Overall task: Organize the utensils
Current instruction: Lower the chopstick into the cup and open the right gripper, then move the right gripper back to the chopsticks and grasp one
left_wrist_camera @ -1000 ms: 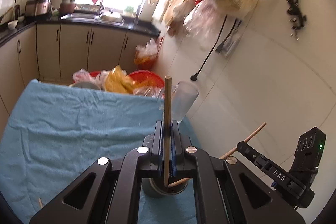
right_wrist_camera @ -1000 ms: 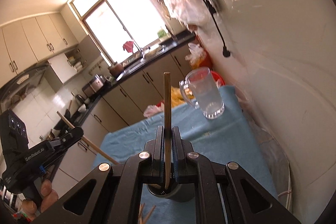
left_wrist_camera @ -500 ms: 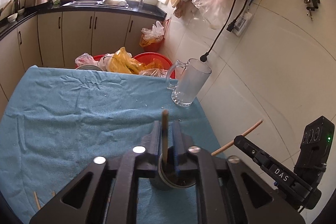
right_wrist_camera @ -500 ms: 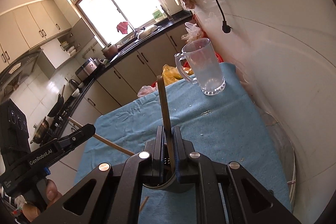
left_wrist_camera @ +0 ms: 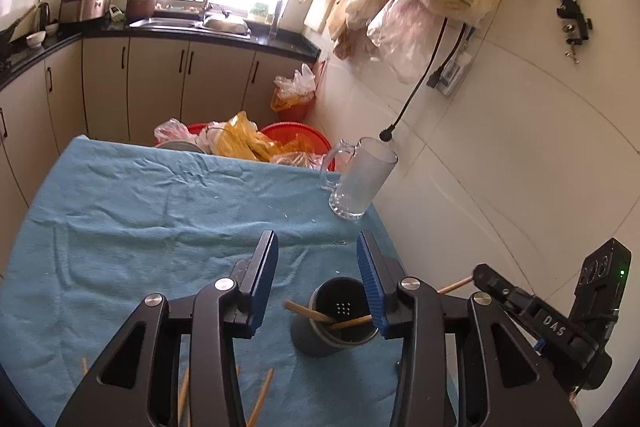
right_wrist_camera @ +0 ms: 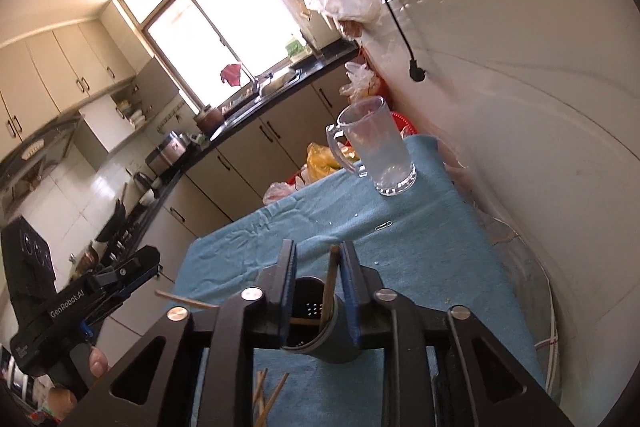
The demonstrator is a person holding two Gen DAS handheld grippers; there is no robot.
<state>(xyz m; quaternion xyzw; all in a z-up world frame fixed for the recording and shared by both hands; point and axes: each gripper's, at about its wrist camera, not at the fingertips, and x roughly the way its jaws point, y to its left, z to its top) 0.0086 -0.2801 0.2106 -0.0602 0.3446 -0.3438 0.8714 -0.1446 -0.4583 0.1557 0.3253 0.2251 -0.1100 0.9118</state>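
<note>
Left gripper (left_wrist_camera: 318, 279): jaws opening, nothing between the blue pads, hanging over the dark round metal utensil holder (left_wrist_camera: 336, 323) in the lower centre of the frame. Right gripper (right_wrist_camera: 316, 289): jaws opening too, 1 pale wooden chopstick (right_wrist_camera: 329, 287) upright between them, leaning near the right pad; I judge it released, not pinched. Step in hand looks like dropping chopsticks into the holder. To do it well: spread the jaws fully, let the stick settle, lift straight up so no pad drags it back out or tips the holder. In the left view 2 chopsticks (left_wrist_camera: 316, 315) lie crossed in the holder, ends poking over the rim. The holder is a dark cylinder with a perforated bottom, standing on the blue towel covering the counter (left_wrist_camera: 140, 227). Loose chopsticks (left_wrist_camera: 262, 397) lie on the cloth at the bottom edge, not yet collected. A clear glass mug (left_wrist_camera: 360, 183) stands well apart, centre right.
</note>
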